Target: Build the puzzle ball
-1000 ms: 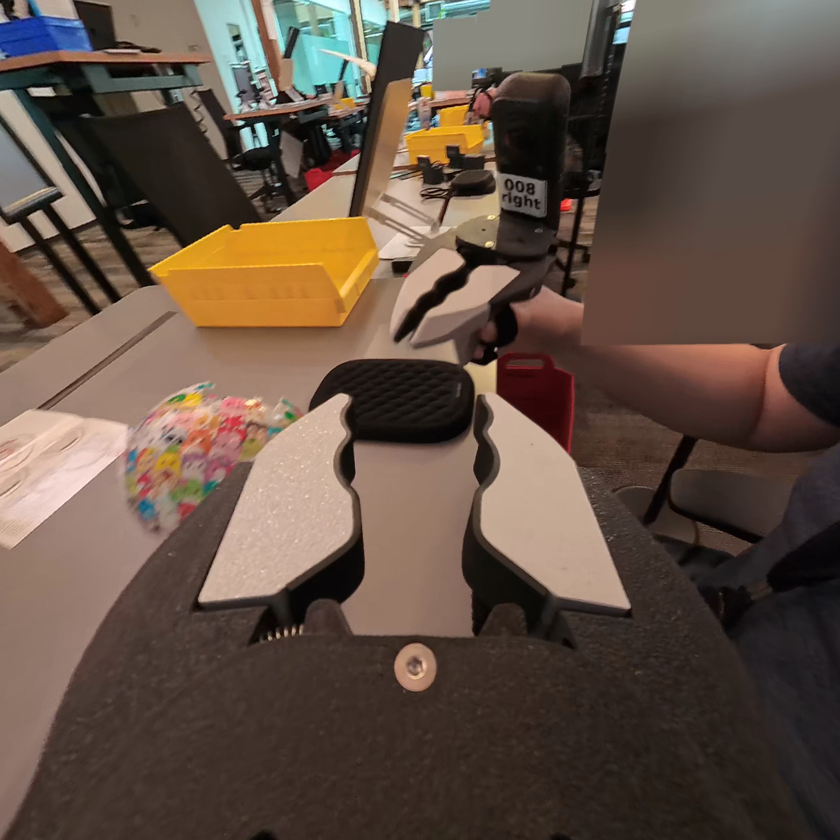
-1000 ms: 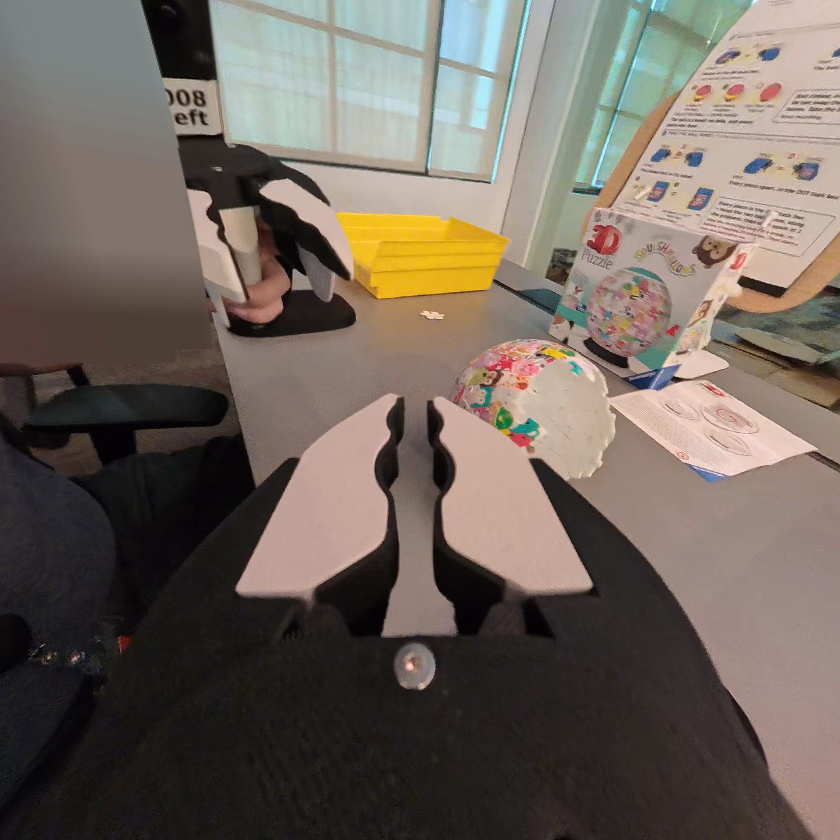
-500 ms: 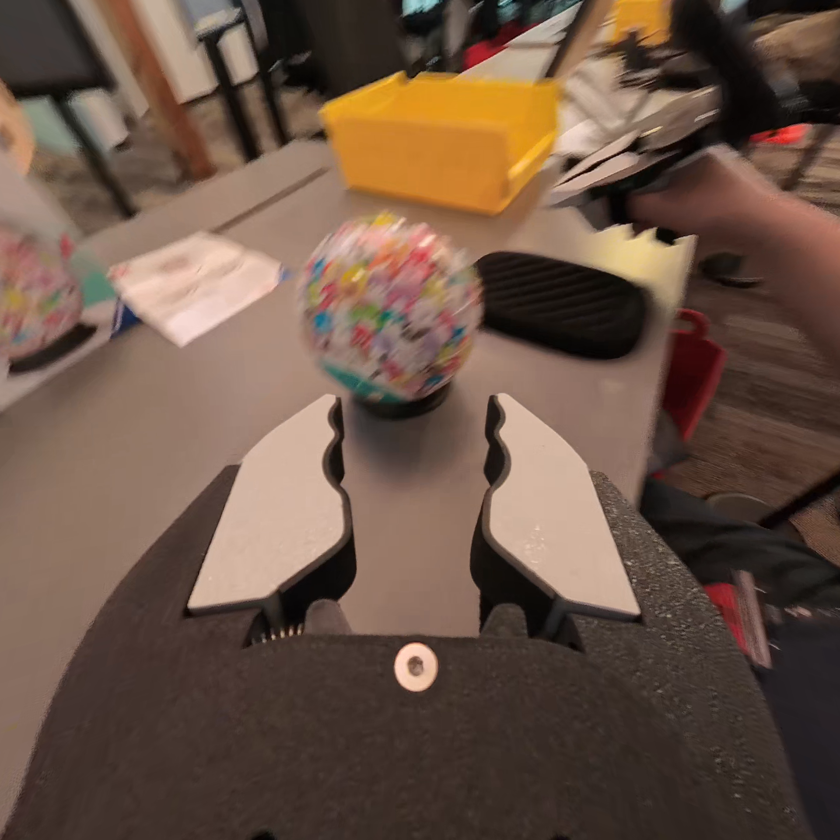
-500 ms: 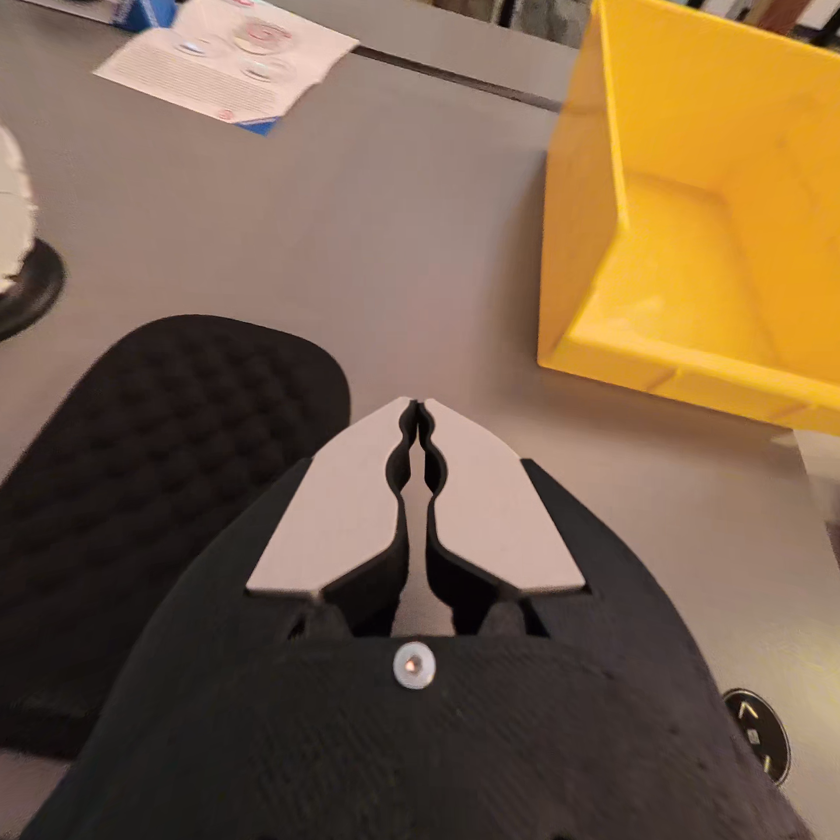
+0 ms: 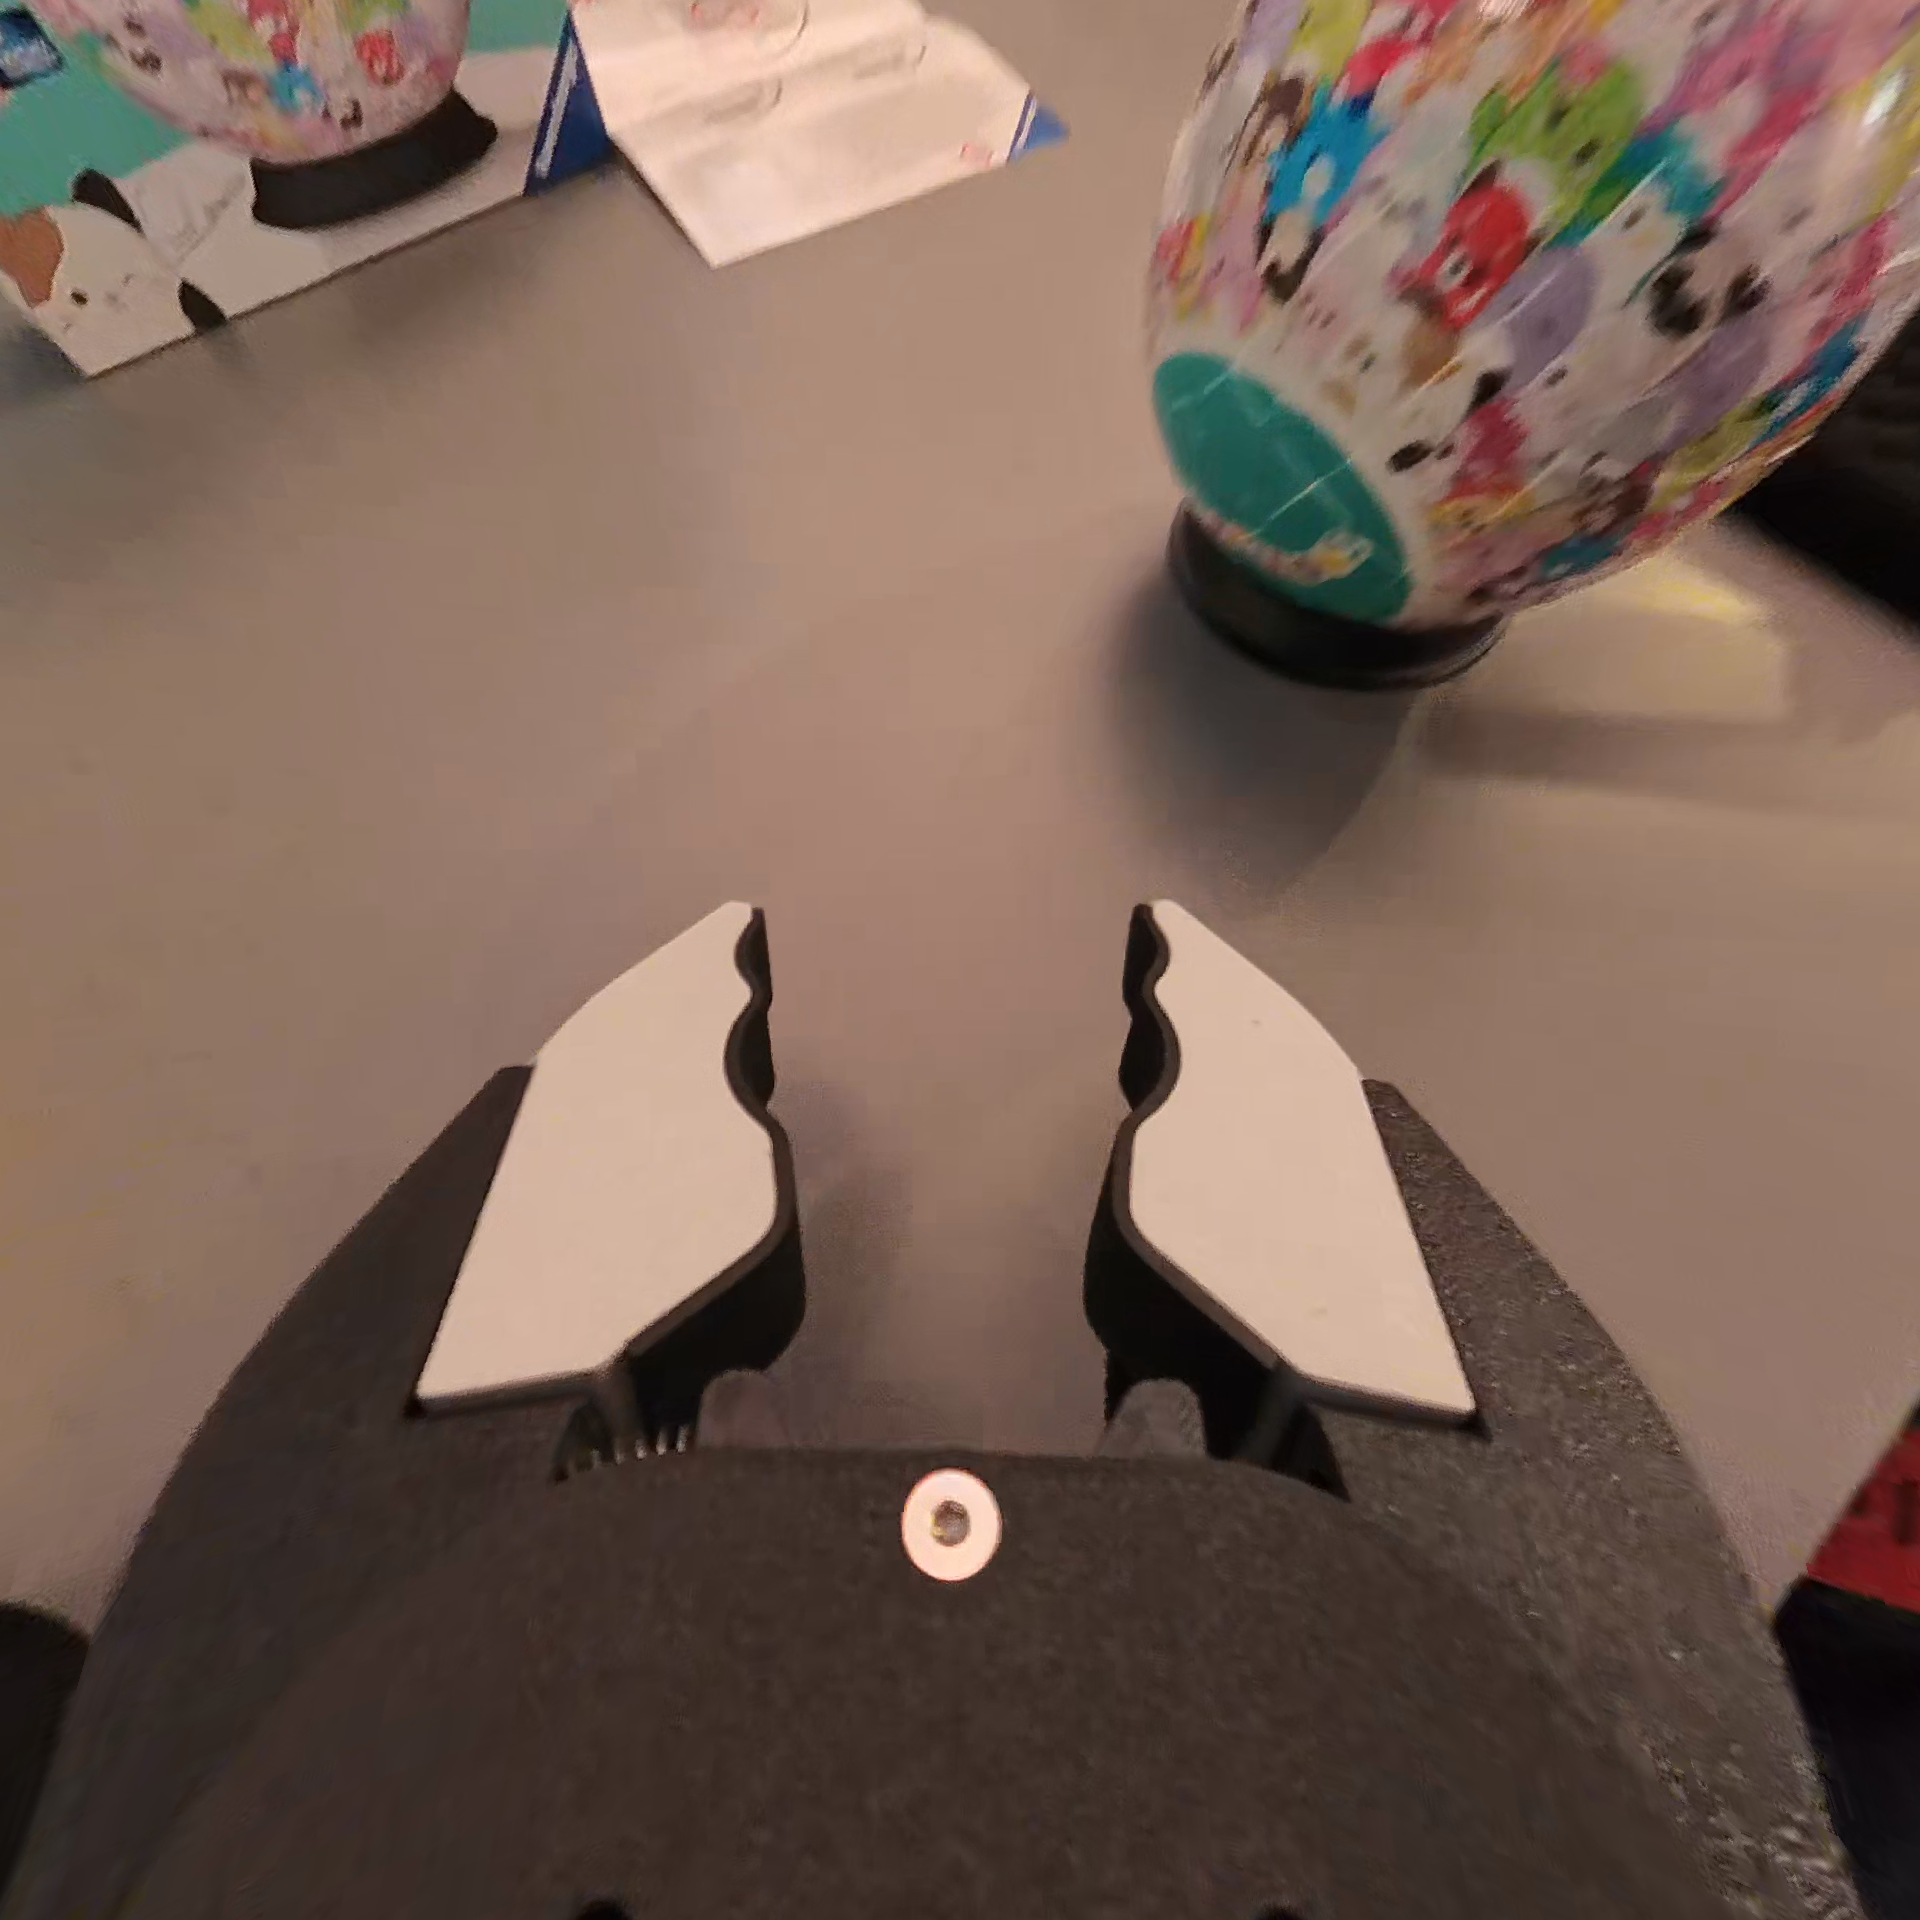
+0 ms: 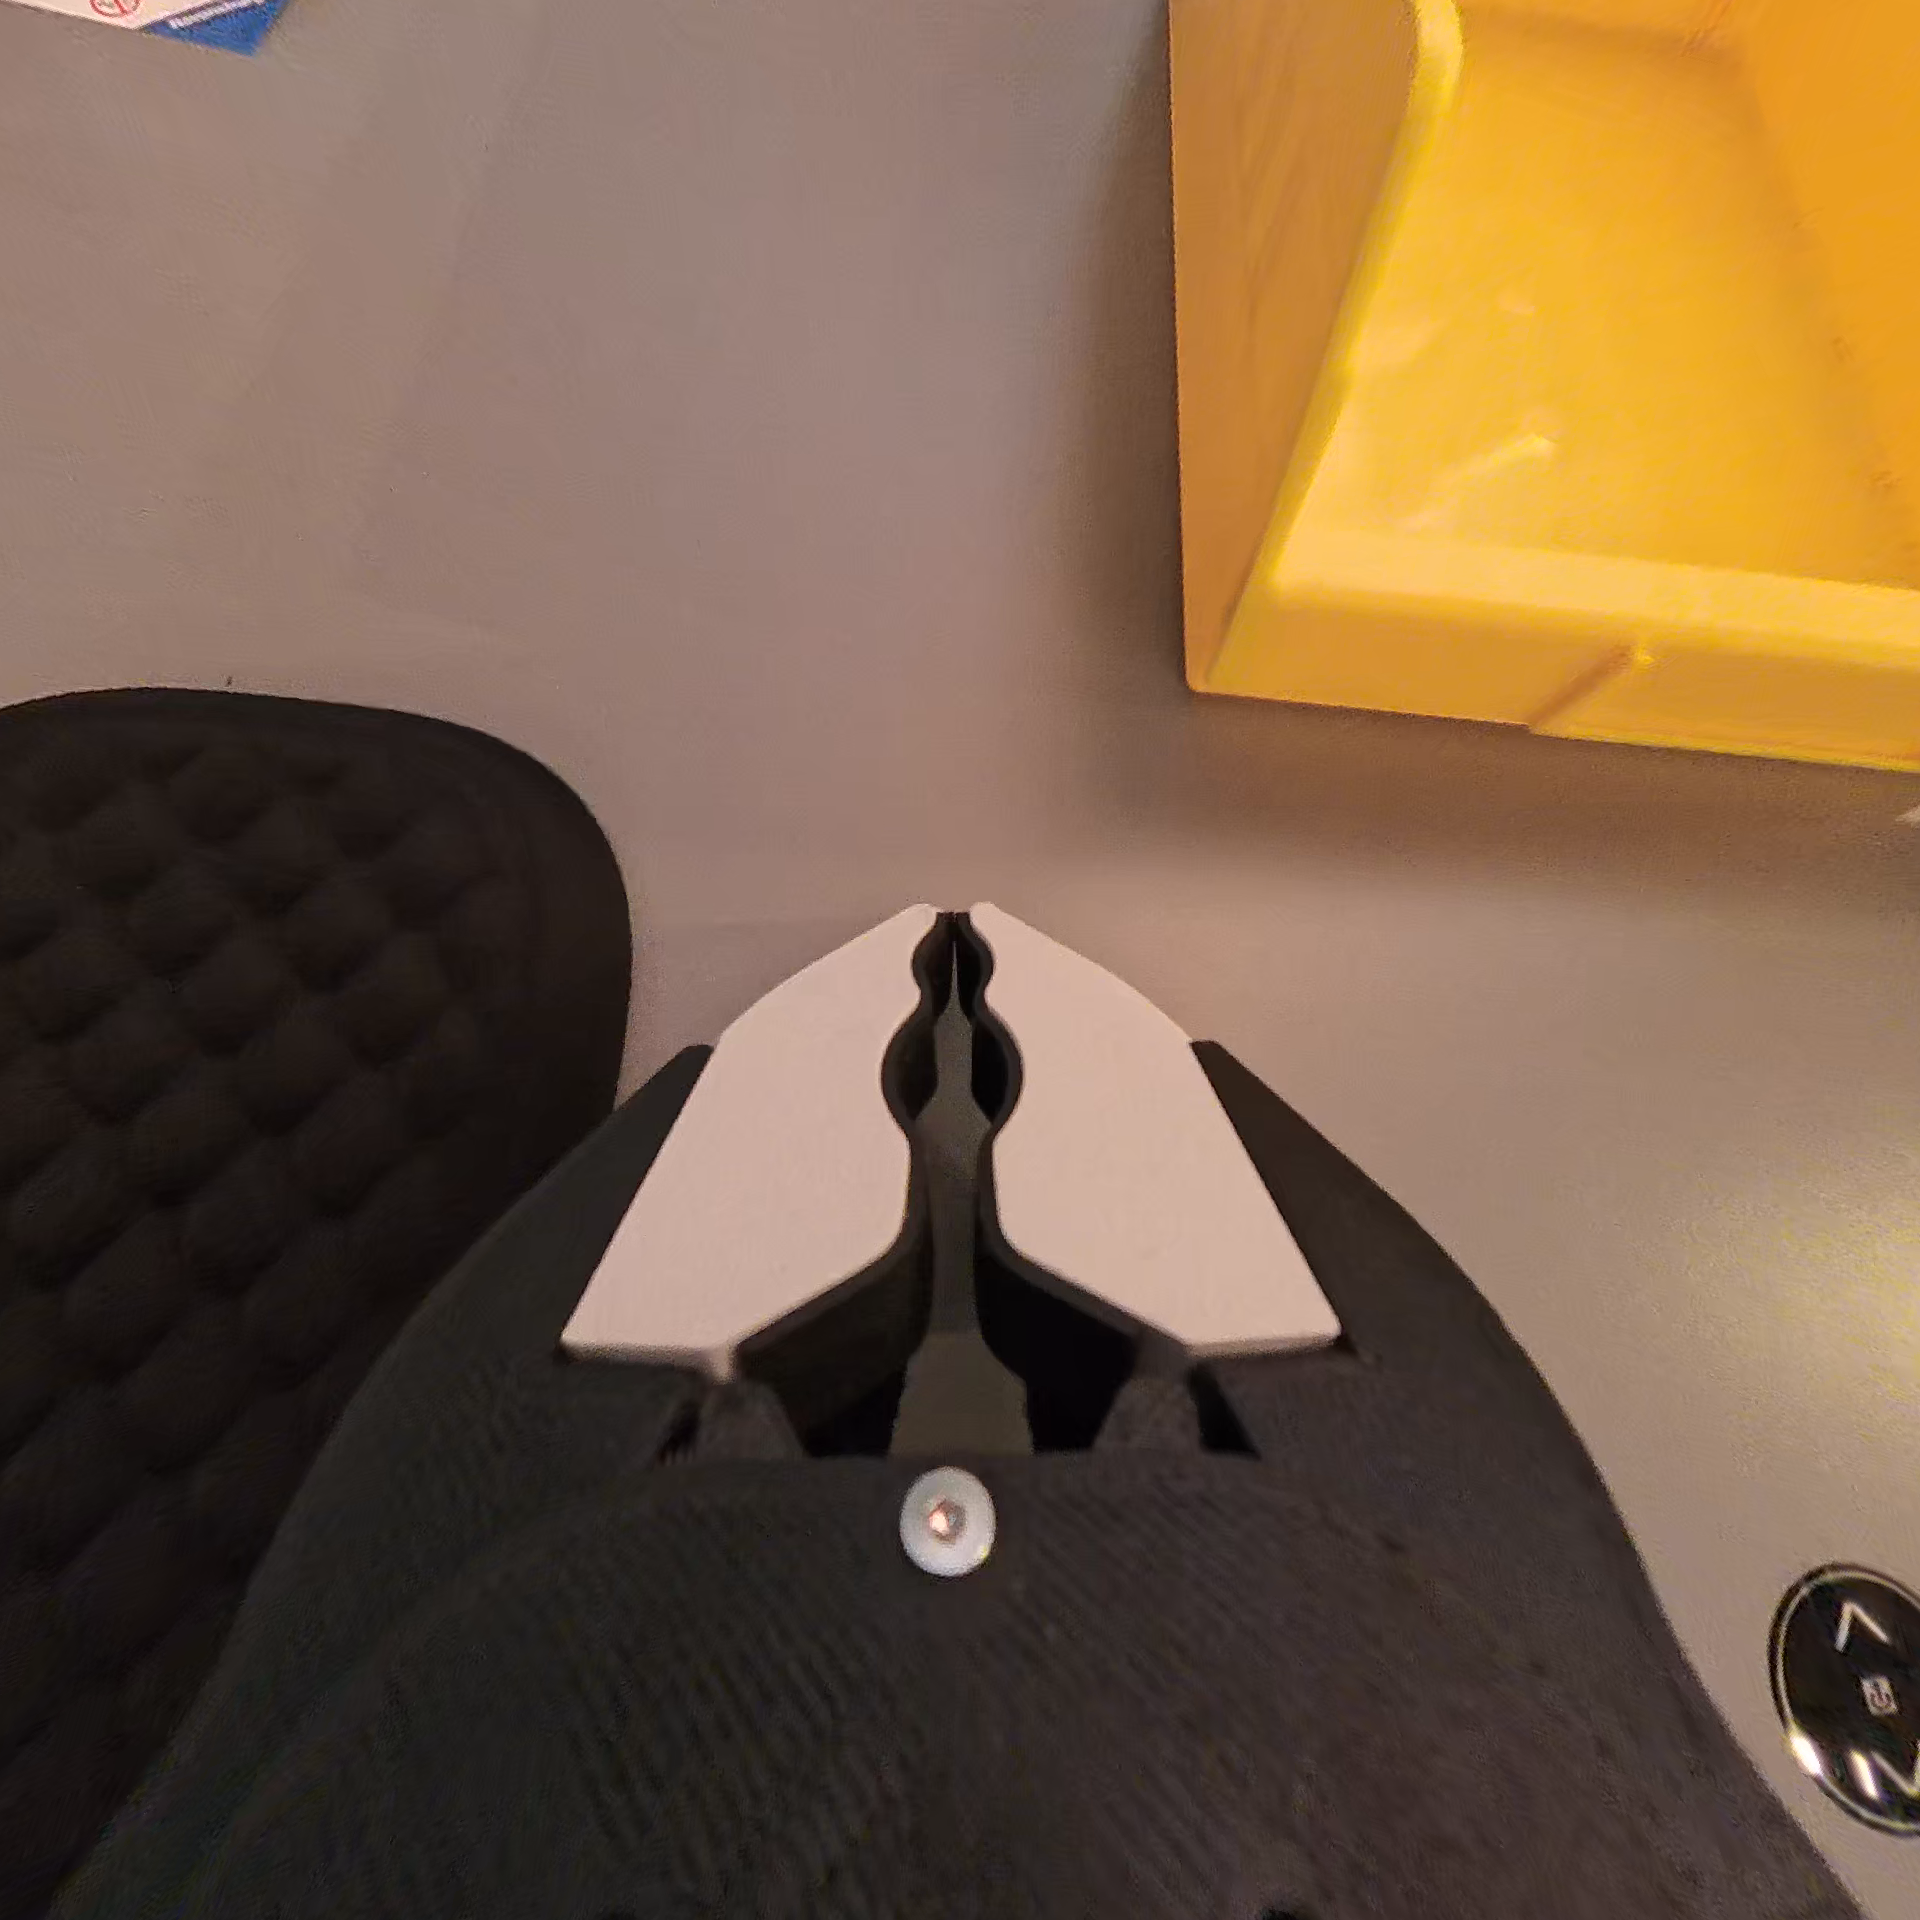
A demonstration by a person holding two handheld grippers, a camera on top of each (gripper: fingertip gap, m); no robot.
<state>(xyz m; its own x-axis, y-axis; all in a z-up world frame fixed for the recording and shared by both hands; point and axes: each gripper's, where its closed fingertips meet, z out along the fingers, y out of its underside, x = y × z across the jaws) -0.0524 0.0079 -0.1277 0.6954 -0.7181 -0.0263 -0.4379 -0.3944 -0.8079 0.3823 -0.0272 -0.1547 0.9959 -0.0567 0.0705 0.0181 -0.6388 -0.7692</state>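
The left hand-held gripper point(image 5: 945, 914) hangs over the bare grey counter point(image 5: 623, 644) with its fingers spread wide and nothing between them. At about one o'clock from it, the puzzle ball point(image 5: 1538, 312) sits on a black ring stand point(image 5: 1330, 634). Farther off, toward eleven o'clock, lie a paper leaflet point(image 5: 821, 114) and the puzzle box point(image 5: 239, 177). The right hand-held gripper point(image 6: 954, 914) has its tips pinched together, empty, with a black quilted pad point(image 6: 260, 1039) at nine o'clock and a yellow bin point(image 6: 1558, 364) at two o'clock.
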